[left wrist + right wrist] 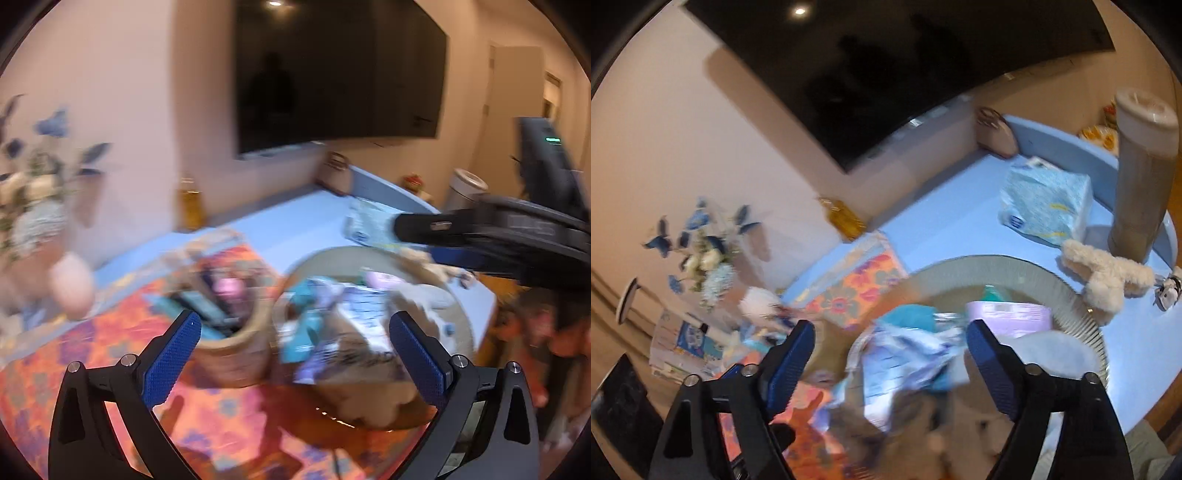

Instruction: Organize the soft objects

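A large round basket [458, 306] [1071, 295] on the blue table holds several soft things: teal cloth [303, 325], a pale patterned cloth [905, 354], a lilac pack [1008, 317], a tan plush [369, 398]. My left gripper [295, 354] is open and empty above the basket's near side. My right gripper [890, 358] is open and empty above the patterned cloth; it also shows from the side in the left wrist view [480, 229]. A cream plush toy [1108, 277] lies on the table outside the basket. Both views are blurred.
A smaller woven basket [229, 350] stands left on an orange floral mat [92, 369]. A blue tissue pack [1045, 203], a tall grey cylinder [1141, 177], a handbag [995, 133], a yellow bottle [190, 203] and a flower vase [705, 258] stand around. A dark screen [332, 74] hangs on the wall.
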### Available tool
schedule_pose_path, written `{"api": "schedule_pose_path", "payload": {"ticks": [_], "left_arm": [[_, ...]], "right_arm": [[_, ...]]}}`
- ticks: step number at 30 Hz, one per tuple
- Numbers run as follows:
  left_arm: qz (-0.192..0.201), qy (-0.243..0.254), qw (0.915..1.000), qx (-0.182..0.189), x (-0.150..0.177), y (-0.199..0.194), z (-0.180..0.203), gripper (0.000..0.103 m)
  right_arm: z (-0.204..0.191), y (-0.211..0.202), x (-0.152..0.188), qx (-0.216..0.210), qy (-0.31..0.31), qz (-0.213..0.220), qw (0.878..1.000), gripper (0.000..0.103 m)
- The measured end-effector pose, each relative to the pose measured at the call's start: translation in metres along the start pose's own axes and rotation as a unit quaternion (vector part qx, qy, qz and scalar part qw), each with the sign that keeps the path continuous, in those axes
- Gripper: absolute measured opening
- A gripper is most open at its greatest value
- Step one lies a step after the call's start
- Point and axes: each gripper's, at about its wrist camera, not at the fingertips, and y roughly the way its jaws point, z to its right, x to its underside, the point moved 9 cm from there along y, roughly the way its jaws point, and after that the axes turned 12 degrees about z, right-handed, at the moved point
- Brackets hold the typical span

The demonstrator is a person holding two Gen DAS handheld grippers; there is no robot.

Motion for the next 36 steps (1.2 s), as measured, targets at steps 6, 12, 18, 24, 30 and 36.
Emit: {"api": "schedule_pose_path", "payload": {"ticks": [6,12,18,24,30,36], "left_arm": [[-0.006,-0.037,0.9954,-0.088,0.012,-0.039,-0.094,0.102],[-0.003,-0.104,0.9841,-0.145,0.050,-0.078,-0.184,0.102],[-0.009,-0.124,0.9659,-0.227,0.100,-0.110,-0.249,0.102],[-0.019,-0.131,0.9595,-0.249,0.139,-0.106,-0.270,0.102],[-0.025,-0.136,0.9549,-0.263,0.167,-0.086,-0.281,0.102],[-0.015,-0.152,0.9507,-0.270,0.184,-0.068,-0.281,0.102]], "right_arm": [[-0.087,-0.010,0.028,-0.018,-0.048,0.002,0.999,0.103],[-0.158,0.018,0.092,-0.018,-0.126,-0.034,0.991,0.103],[-0.195,0.062,0.174,-0.019,-0.157,-0.080,0.984,0.103],[-0.188,0.090,0.221,0.040,-0.208,-0.085,0.974,0.103],[-0.160,0.112,0.233,0.068,-0.175,-0.077,0.979,0.103],[-0.131,0.134,0.248,0.104,-0.165,-0.077,0.978,0.103]]}}
